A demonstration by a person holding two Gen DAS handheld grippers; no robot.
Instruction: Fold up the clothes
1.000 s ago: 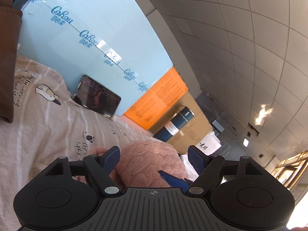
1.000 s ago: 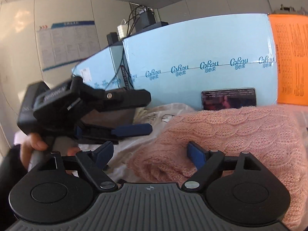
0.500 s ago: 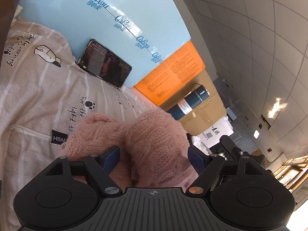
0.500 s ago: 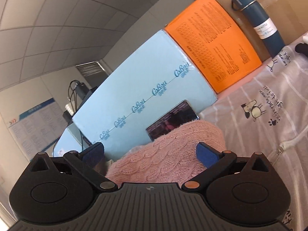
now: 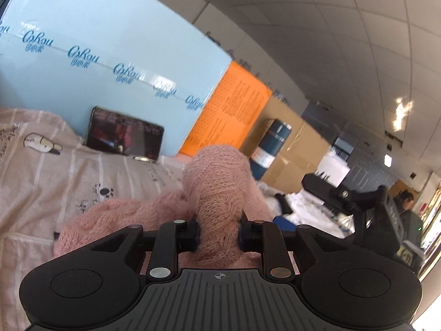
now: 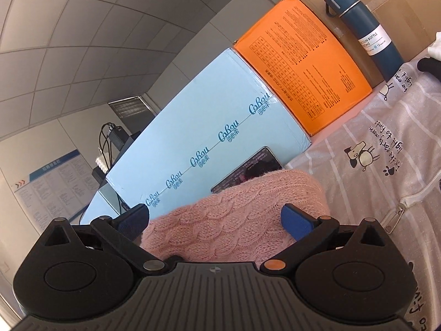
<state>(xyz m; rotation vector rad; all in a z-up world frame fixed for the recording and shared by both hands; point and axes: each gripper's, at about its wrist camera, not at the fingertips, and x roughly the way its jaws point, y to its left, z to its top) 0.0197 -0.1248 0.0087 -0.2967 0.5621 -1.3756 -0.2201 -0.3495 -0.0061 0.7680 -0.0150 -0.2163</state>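
Left tool (image 5: 219, 233) just clamped pink sweater (image 5: 220, 182).

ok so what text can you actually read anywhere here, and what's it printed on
"CoRou", repeated along the light blue box
"VACUUM BOTTLE", first letters cut off, on the dark blue flask
"for the early warm light to find", on the striped bedsheet
Orange box: fine print, too small
Wall poster: too small
Phone screen: blurred

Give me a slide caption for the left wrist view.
Left tongs just closed, pinching a bunched pink cable-knit sweater above the striped printed bedsheet.
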